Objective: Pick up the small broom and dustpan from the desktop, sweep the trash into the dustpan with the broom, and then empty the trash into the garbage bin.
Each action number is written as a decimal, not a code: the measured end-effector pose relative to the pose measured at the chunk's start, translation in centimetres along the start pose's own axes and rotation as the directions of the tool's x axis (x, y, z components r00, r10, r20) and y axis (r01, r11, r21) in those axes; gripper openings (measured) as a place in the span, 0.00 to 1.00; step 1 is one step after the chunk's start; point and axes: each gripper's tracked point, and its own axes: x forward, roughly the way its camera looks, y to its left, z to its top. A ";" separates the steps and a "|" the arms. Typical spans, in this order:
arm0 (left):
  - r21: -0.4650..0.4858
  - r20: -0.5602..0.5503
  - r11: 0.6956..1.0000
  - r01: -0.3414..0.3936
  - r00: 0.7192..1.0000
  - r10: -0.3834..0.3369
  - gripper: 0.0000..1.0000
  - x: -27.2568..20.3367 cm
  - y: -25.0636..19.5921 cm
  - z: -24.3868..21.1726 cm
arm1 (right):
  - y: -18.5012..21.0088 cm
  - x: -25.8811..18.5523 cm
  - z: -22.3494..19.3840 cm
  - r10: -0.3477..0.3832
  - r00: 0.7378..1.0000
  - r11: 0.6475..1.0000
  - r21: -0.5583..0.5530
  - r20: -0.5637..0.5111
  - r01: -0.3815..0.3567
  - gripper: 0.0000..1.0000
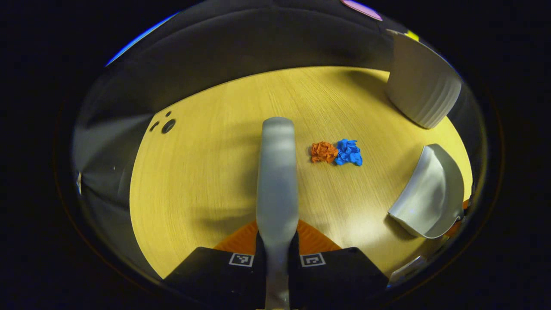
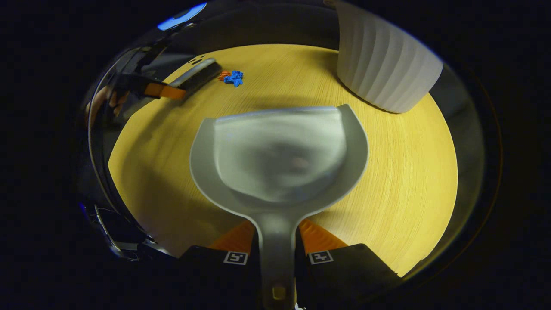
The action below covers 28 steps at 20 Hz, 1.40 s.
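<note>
Now | left tongs [image 1: 277, 247] clamp broom [image 1: 277, 172] | right tongs [image 2: 277, 252] clamp dustpan [image 2: 280, 155] | trash [image 1: 336, 152] ahead

The small grey broom [image 1: 277, 172] is lifted, its long back pointing out over the middle of the wooden tabletop [image 1: 206, 172]. The grey plastic dustpan [image 2: 280, 153] is raised too, its open mouth facing the far edge. A crumpled orange paper scrap [image 1: 323, 152] and a crumpled blue paper scrap [image 1: 348, 152] lie touching mid-table. The white ribbed garbage bin [image 2: 383, 64] stands at the far right edge.
</note>
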 end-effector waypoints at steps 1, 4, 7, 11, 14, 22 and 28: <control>0.069 -0.006 0.998 -0.004 1.000 0.005 0.25 0.7 0.0 1.0 | -0.1 -0.1 0.0 0.004 1.000 1.000 -0.011 -0.001 -0.004 0.31; 0.207 -0.001 0.978 0.016 1.000 -0.016 0.25 1.5 -1.0 2.7 | -0.4 -0.4 0.0 0.015 1.000 1.000 -0.027 0.001 -0.015 0.36; 0.314 -0.003 0.947 0.072 0.997 -0.075 0.23 1.6 -3.0 3.5 | -0.7 -0.6 0.1 0.021 1.000 0.999 -0.049 0.002 -0.020 0.36; 0.415 -0.011 0.896 0.159 0.985 -0.170 0.26 0.7 -7.0 2.9 | -1.3 -0.6 0.0 0.027 1.000 0.996 -0.083 0.008 -0.027 0.41; 0.497 -0.030 0.840 0.219 0.971 -0.236 0.26 0.3 -10.0 1.9 | -1.6 -0.7 -0.3 0.029 1.000 0.993 -0.111 0.004 -0.028 0.41; 0.597 -0.172 0.682 0.422 0.898 -0.405 0.27 -3.7 -18.6 -3.0 | -2.0 -0.3 -1.2 0.012 1.000 0.989 -0.145 0.008 -0.010 0.36; 0.533 -0.214 0.687 0.494 0.864 -0.456 0.26 -5.8 -19.6 -5.1 | -2.6 -0.6 -0.9 0.035 0.998 0.984 -0.178 0.046 -0.027 0.36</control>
